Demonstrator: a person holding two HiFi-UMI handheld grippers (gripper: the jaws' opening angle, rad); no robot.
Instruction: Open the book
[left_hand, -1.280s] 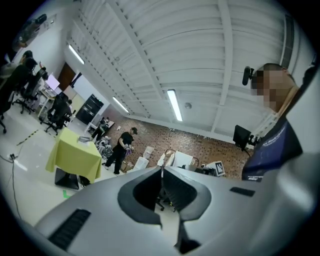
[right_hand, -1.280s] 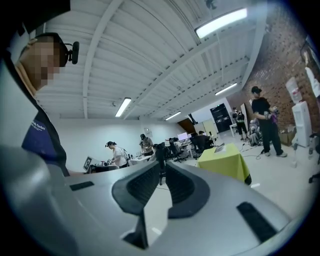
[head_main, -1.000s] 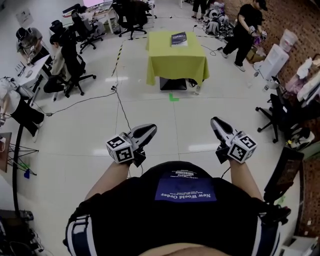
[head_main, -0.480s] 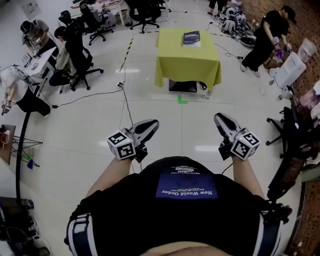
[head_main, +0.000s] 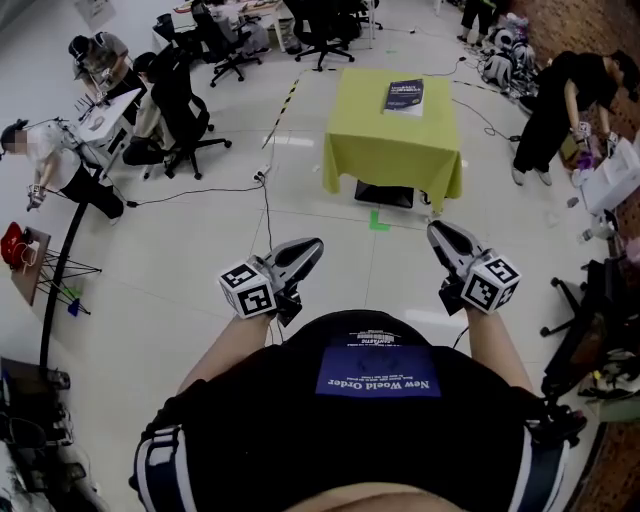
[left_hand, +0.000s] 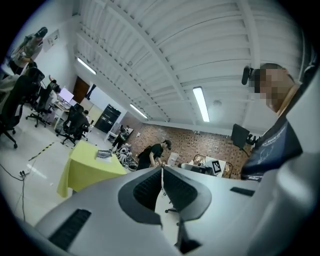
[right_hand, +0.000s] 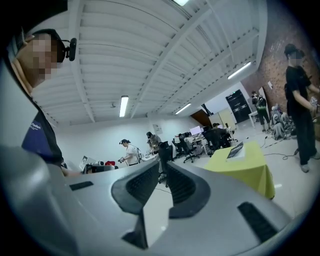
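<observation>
A dark blue book (head_main: 404, 96) lies closed on a table under a yellow cloth (head_main: 395, 150), far ahead across the white floor. Both grippers are held level in front of my body and point toward it, well short of the table. My left gripper (head_main: 312, 245) is shut with nothing in it; in the left gripper view its pads (left_hand: 150, 187) meet in a thin line, with the book (left_hand: 104, 154) small at the left. My right gripper (head_main: 434, 230) is also shut and empty. The right gripper view has the book (right_hand: 235, 149) at the right.
People sit at desks (head_main: 100, 110) with office chairs (head_main: 185, 110) at the left. A person (head_main: 560, 110) bends by the brick wall at the right. A cable (head_main: 265, 210) runs over the floor; a green tape mark (head_main: 378, 222) and a dark box (head_main: 385, 195) lie by the table.
The table and book have come nearer and lower in the head view as I walk toward them. Both grippers keep their pose before my body, jaws unchanged.
</observation>
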